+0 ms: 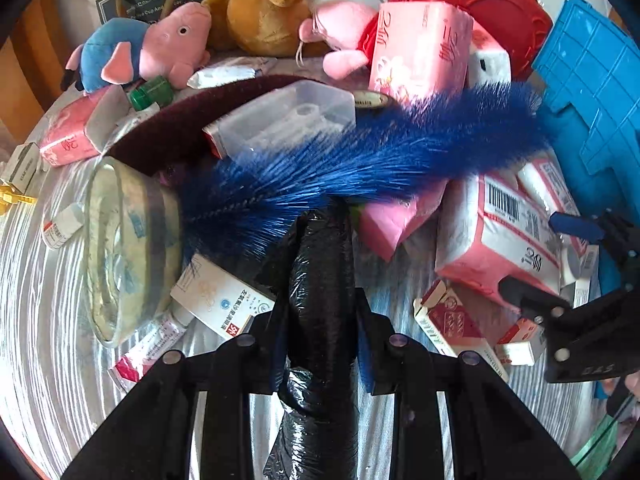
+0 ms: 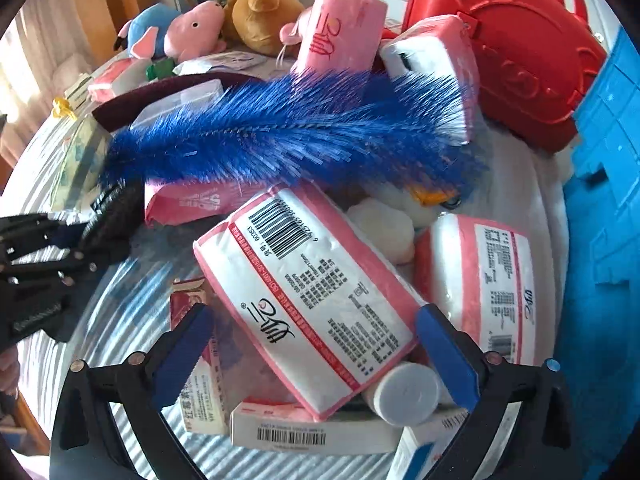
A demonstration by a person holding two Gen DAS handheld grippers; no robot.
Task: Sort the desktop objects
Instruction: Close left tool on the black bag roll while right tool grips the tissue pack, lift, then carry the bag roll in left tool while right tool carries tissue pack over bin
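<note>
My left gripper (image 1: 320, 320) is shut on the black plastic-wrapped handle (image 1: 320, 304) of a blue bristle duster (image 1: 372, 156). The duster hangs over the clutter and also shows in the right wrist view (image 2: 288, 132). My right gripper (image 2: 316, 344) is open, its blue-padded fingers (image 2: 448, 360) on either side of a pink and white tissue pack (image 2: 308, 300) without touching it. The left gripper shows at the left in the right wrist view (image 2: 60, 248), and the right gripper at the right in the left wrist view (image 1: 580, 280).
Plush toys (image 1: 160, 48) line the back. A red bag (image 2: 520, 52) and a blue crate (image 2: 608, 200) stand at the right. Several tissue packs (image 1: 420, 48), medicine boxes (image 1: 224, 300), a clear box (image 1: 288, 120), a glass dish (image 1: 124, 248) and a white bottle (image 2: 408, 394) crowd the table.
</note>
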